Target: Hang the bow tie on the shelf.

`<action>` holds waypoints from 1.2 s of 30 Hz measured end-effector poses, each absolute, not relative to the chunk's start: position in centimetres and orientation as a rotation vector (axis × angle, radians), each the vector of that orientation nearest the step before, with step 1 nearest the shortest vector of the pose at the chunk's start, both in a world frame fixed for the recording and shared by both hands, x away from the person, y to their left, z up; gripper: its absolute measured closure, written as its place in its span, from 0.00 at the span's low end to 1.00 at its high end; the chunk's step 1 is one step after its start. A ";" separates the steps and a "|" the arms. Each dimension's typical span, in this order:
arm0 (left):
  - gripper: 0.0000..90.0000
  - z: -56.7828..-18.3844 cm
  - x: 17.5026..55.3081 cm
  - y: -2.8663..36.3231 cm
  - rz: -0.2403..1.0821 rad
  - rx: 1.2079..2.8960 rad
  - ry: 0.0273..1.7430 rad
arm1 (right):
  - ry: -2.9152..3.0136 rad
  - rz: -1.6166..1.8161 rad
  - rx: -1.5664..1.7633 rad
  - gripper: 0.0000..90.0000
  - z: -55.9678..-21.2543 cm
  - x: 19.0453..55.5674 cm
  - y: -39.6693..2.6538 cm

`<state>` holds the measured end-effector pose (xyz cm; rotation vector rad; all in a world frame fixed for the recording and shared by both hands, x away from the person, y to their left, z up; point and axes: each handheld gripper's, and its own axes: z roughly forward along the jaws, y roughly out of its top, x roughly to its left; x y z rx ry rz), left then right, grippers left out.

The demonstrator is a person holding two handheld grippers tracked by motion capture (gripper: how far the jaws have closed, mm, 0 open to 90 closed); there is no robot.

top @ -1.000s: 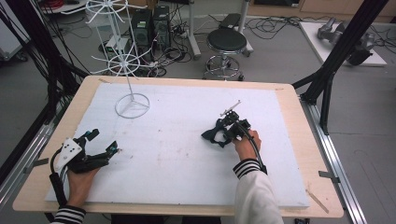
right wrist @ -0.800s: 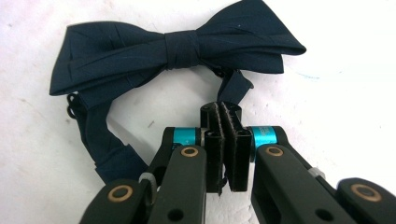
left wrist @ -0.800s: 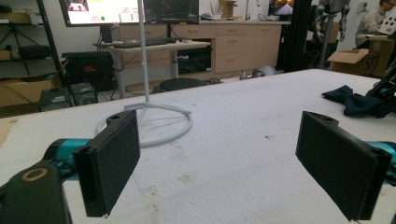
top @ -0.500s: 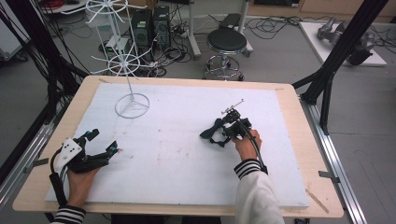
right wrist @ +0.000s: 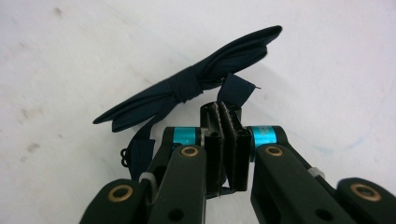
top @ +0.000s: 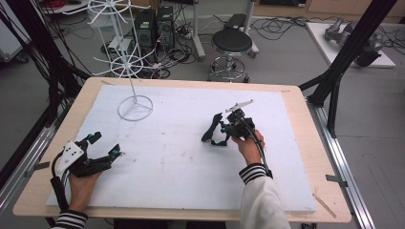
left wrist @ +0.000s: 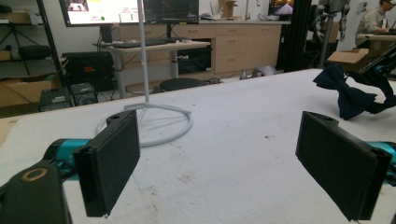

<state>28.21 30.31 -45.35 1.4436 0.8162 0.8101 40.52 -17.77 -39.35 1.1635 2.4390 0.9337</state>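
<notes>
1. Bow tie (right wrist: 187, 91), dark navy cloth, hangs just above the right half of the white table cover (top: 172, 157), lifted by its strap.
2. It looks light, soft and floppy: the wings sag, and the thin strap (right wrist: 140, 147) trails below with a small metal clasp at its end. I judge it neither fragile nor slippery, though it will swing and twist when carried.
3. The right gripper (right wrist: 225, 109) has its jaws pressed together on a fold of the strap just behind the knot. That is a fair hold; the knot itself, being the firmest part, would steady it better.
4. The left gripper (left wrist: 219, 161) rests near the front left edge of the table with its jaws wide apart and nothing between them.
5. A white wire stand (top: 135, 106) with a ring base and spoked tiers stands at the far left, well apart from the tie.
6. The cover is matt, lightly stained, on a wooden table (top: 305, 119).
7. Beyond are a stool (top: 231, 42), cables, computers and a black frame.
</notes>
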 end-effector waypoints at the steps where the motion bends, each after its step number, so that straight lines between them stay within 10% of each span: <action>1: 0.16 -45.4 28.2 30.3 0.810 1.443 0.816 | 2.423 0.960 1.161 0.97 -39.2 40.4 -17.6; 36: 0.16 -45.4 28.2 30.3 0.810 1.445 0.815 | 2.130 1.504 0.908 0.98 -36.5 39.2 -17.0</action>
